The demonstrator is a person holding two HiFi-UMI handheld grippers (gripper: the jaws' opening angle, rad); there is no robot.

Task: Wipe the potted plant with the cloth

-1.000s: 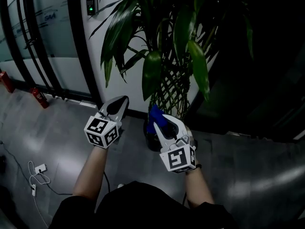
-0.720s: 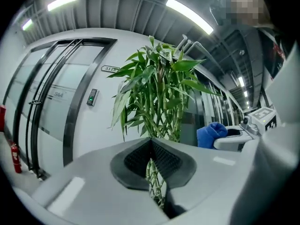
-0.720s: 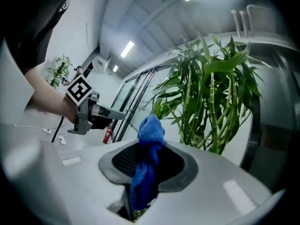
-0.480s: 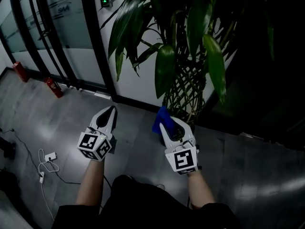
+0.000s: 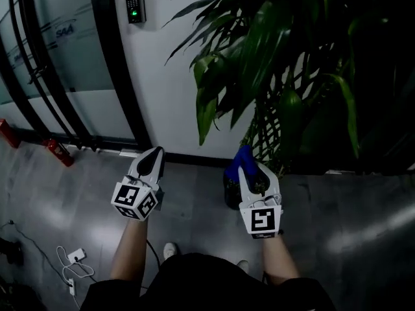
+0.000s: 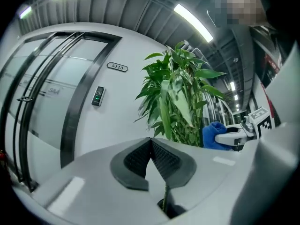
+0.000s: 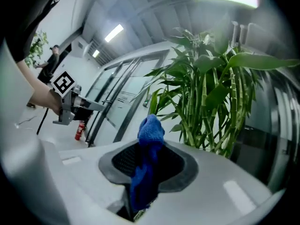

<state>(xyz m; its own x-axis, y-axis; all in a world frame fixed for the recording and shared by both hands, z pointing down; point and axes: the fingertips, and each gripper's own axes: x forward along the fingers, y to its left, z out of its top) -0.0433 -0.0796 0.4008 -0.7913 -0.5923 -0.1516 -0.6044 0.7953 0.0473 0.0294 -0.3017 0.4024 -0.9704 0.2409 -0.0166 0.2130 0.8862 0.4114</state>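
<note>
Grey floor [image 5: 71, 206], white wall [image 5: 168, 76] behind. Head view: potted plant [image 5: 272, 76] now fills the upper right, with more leaf hanging over the grippers than 0.5 s ago; pot [image 5: 230, 196] on the floor at the wall's foot; both forearms reach forward side by side, same as before; left gripper [image 5: 154, 154] left of the pot; right gripper [image 5: 249, 168] over the pot, blue cloth [image 5: 241, 156] at its tip, just under the leaves.
Left gripper view: jaws together, nothing between them; plant ahead and to the right.
Right gripper view: jaws clamped on the cloth, which sticks up past the tips; plant stems close ahead.
</note>
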